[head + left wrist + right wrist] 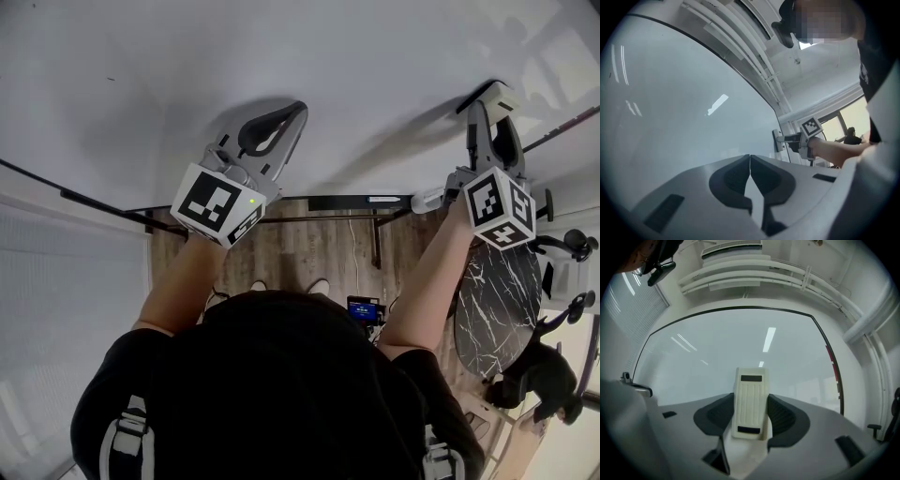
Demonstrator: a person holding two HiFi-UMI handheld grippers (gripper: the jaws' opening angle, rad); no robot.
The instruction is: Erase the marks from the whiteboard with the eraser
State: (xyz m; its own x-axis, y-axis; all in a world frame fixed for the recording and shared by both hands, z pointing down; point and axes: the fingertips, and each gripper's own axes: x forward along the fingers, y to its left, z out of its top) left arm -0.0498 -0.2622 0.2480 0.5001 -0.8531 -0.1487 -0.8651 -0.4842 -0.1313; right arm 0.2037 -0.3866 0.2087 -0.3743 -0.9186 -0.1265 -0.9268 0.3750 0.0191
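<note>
The whiteboard (281, 56) fills the top of the head view, and its surface (740, 343) looks clean apart from a red streak (830, 361) near its right edge. My right gripper (497, 96) is shut on a white ribbed eraser (750, 394), which it holds against the board near the right side. That eraser (778, 140) and the right gripper (804, 138) also show in the left gripper view. My left gripper (296, 111) hovers close to the board (670, 117) further left. Its jaws (750, 161) are shut with nothing between them.
Below the board are its black frame bar (347, 202) and a wooden floor (319, 248). A round marbled table (497, 300) and a black chair (544, 375) stand at the right. Window blinds (66, 281) are at the left.
</note>
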